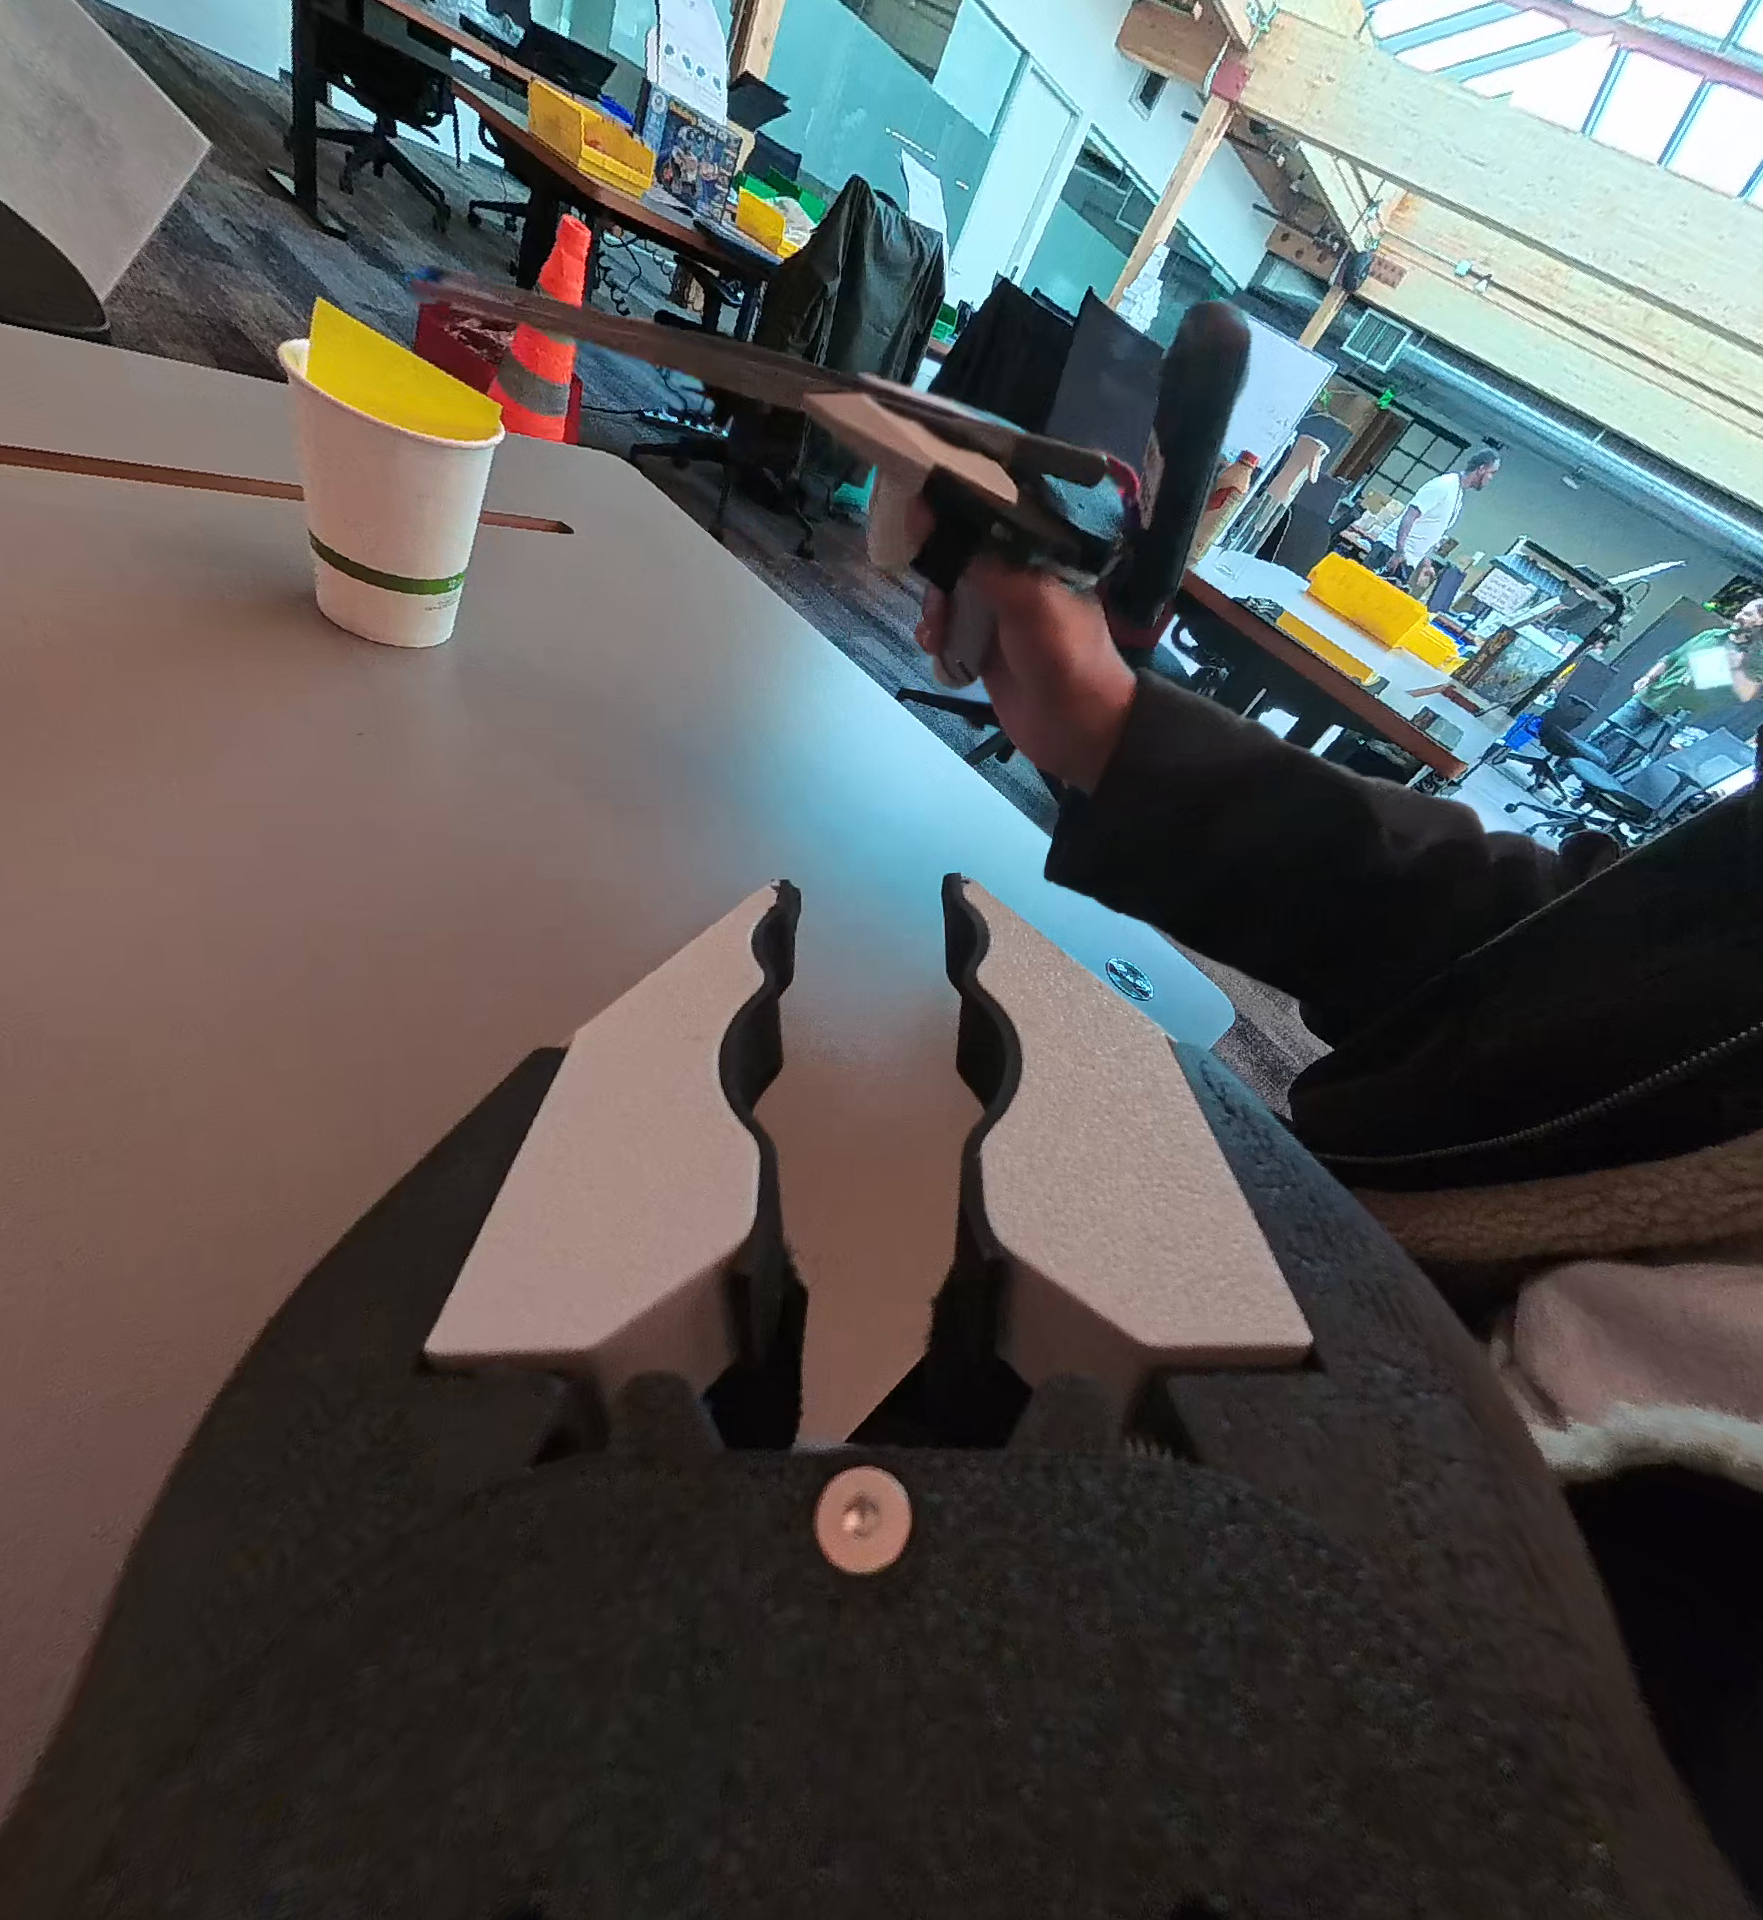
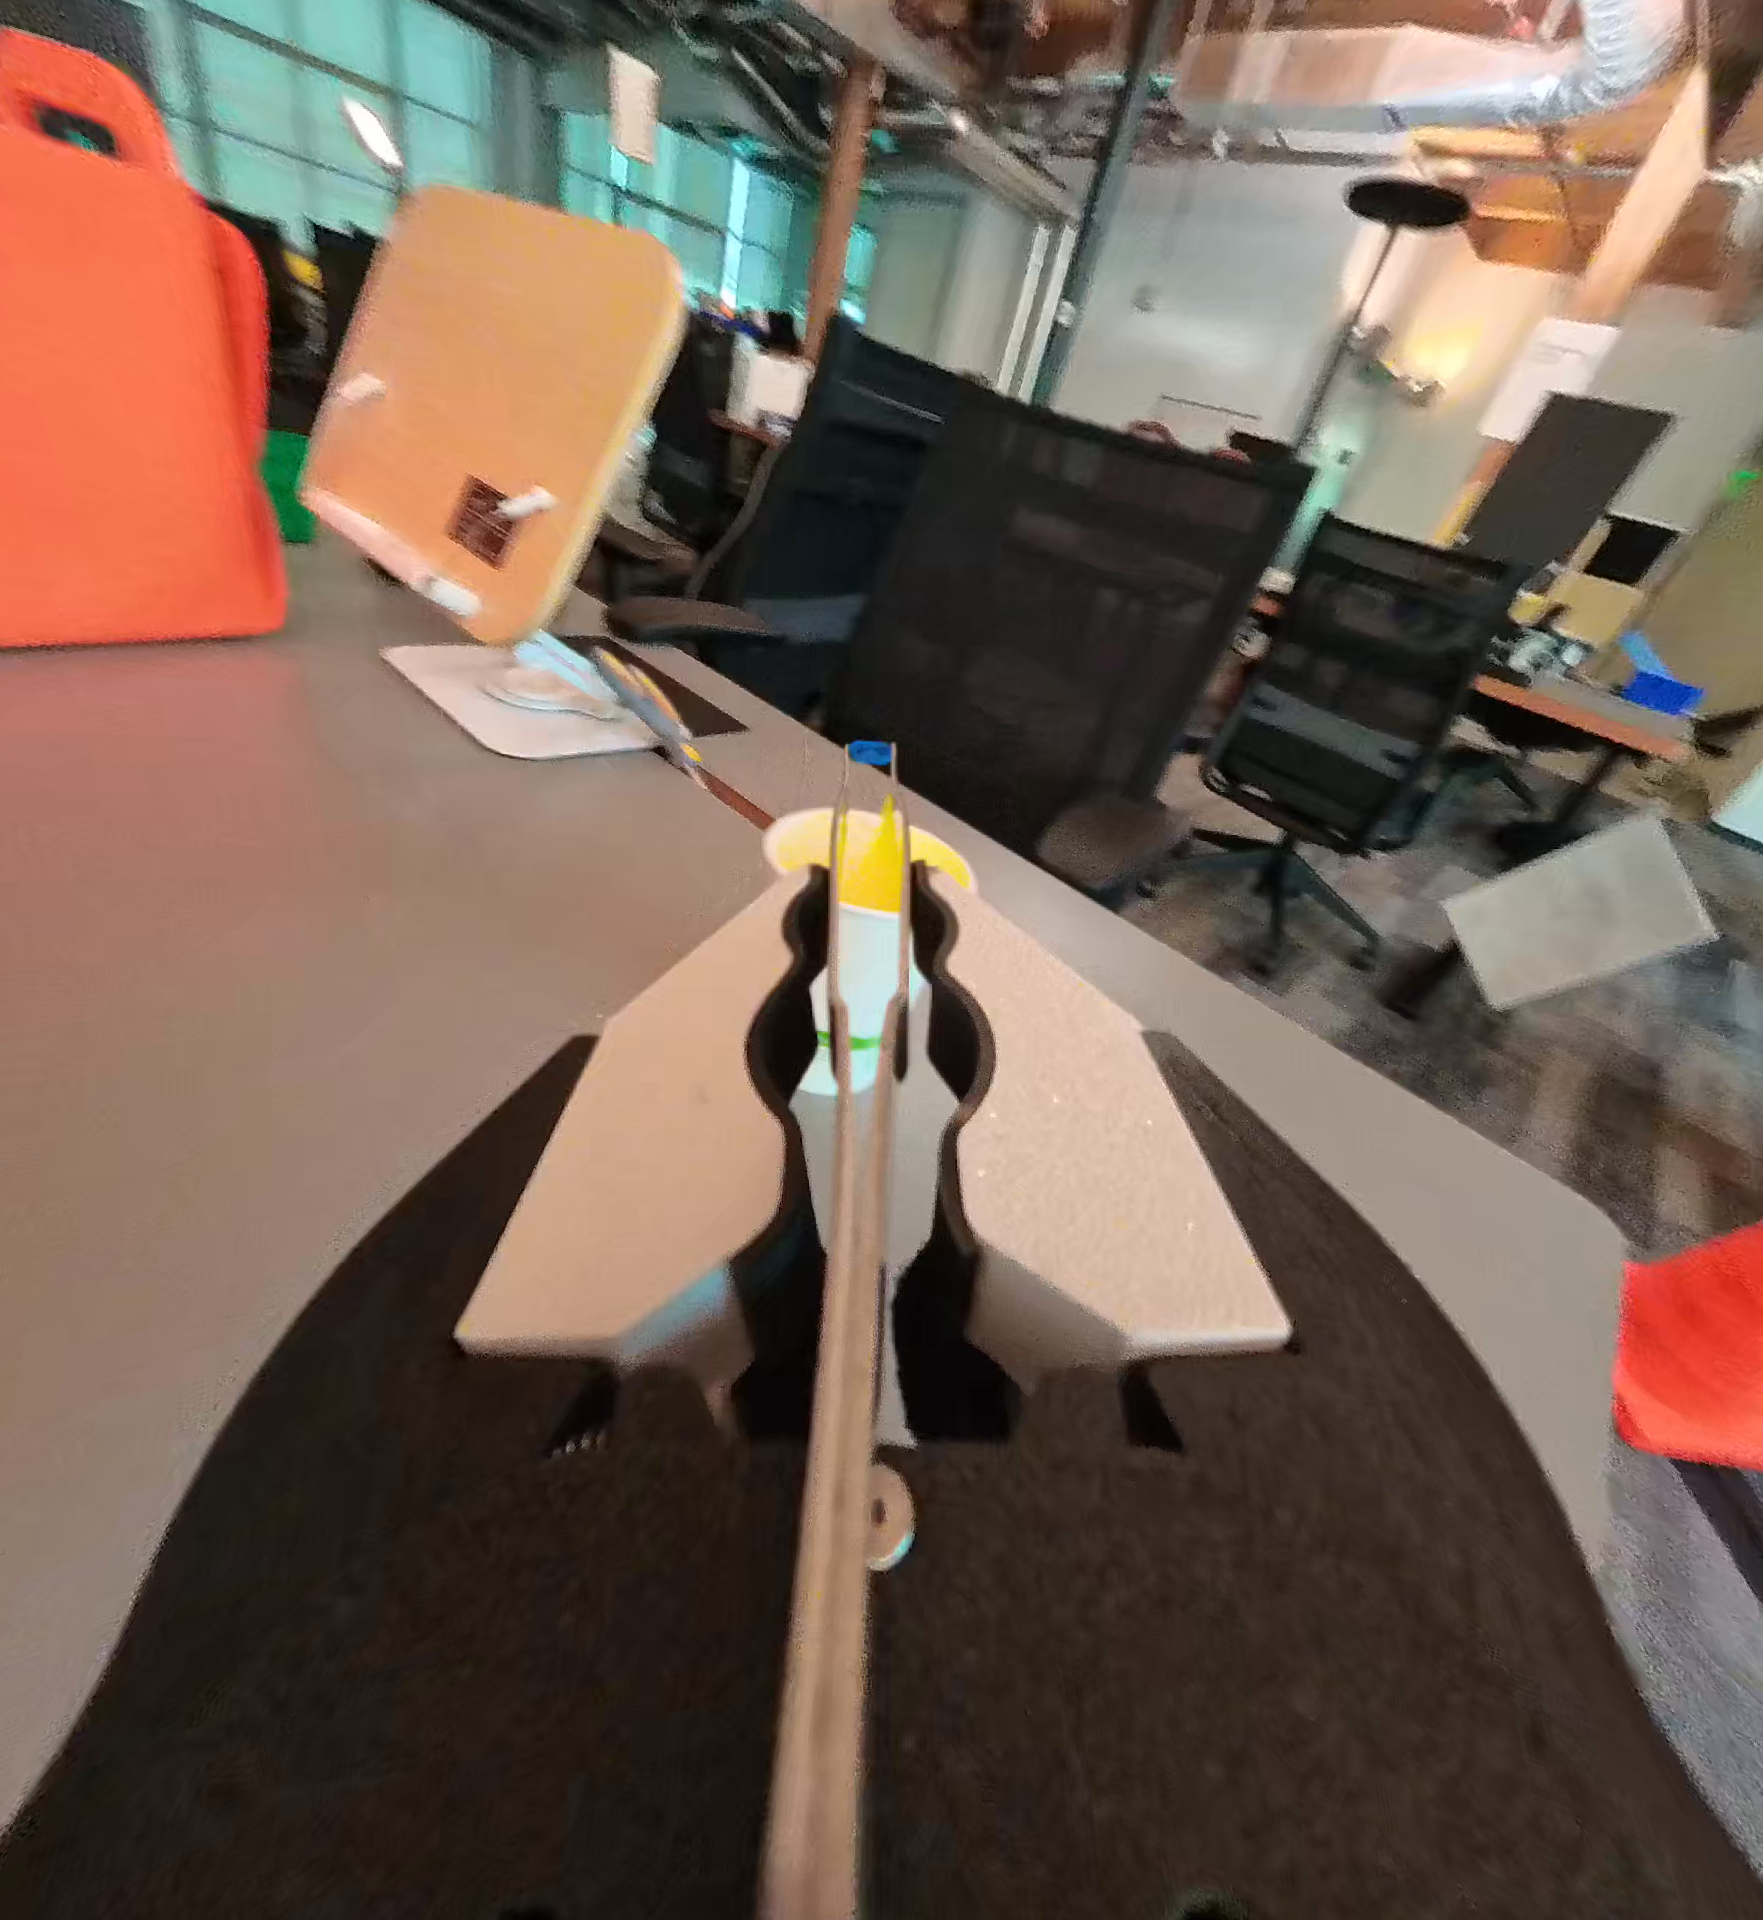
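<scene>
Our left gripper [image 1: 869, 904] hovers low over the grey table [image 1: 233, 935], jaws partly spread with nothing between them. Our right gripper [image 2: 861, 883] pinches long metal tweezers [image 2: 846, 1299] that run out past its fingertips; the tweezer tips clasp a small blue piece [image 2: 870, 752] above the white paper cup [image 2: 861, 997]. That cup, holding a yellow card [image 1: 389, 379], stands at ten o'clock from the left gripper, well apart from it.

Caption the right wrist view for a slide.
Right tongs grip long metal tweezers holding a small blue piece above a white paper cup.
</scene>
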Motion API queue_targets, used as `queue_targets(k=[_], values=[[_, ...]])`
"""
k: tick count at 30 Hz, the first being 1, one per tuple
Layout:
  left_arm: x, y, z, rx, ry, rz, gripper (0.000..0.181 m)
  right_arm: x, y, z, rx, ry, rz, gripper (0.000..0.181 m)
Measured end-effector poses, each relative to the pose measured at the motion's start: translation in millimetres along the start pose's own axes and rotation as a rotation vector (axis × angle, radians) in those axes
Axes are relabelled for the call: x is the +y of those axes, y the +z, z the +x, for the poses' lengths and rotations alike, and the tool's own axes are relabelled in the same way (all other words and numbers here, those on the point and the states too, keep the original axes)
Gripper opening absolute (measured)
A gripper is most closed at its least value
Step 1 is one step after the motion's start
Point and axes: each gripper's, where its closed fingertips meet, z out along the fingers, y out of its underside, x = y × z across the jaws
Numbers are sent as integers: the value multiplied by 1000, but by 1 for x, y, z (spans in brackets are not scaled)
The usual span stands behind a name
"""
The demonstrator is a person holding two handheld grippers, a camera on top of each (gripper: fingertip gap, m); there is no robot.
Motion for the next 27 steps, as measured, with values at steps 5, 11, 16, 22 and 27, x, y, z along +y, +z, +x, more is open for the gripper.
queue_targets(k=[5,11,16,22,27], values=[[0,0,1,2,2,0,28,18,17,11,26,28,-110,14],[0,0,1,0,5,0,28,38,29,1,6,39,-213,14],[0,0,1,1,2,-1,28,36,32,-3,-20,67,-227,16],[0,0,1,1,2,-1,28,27,28,3,16,50,-198,14],[0,0,1,2,4,-1,28,19,23,11,43,63,-161,15]])
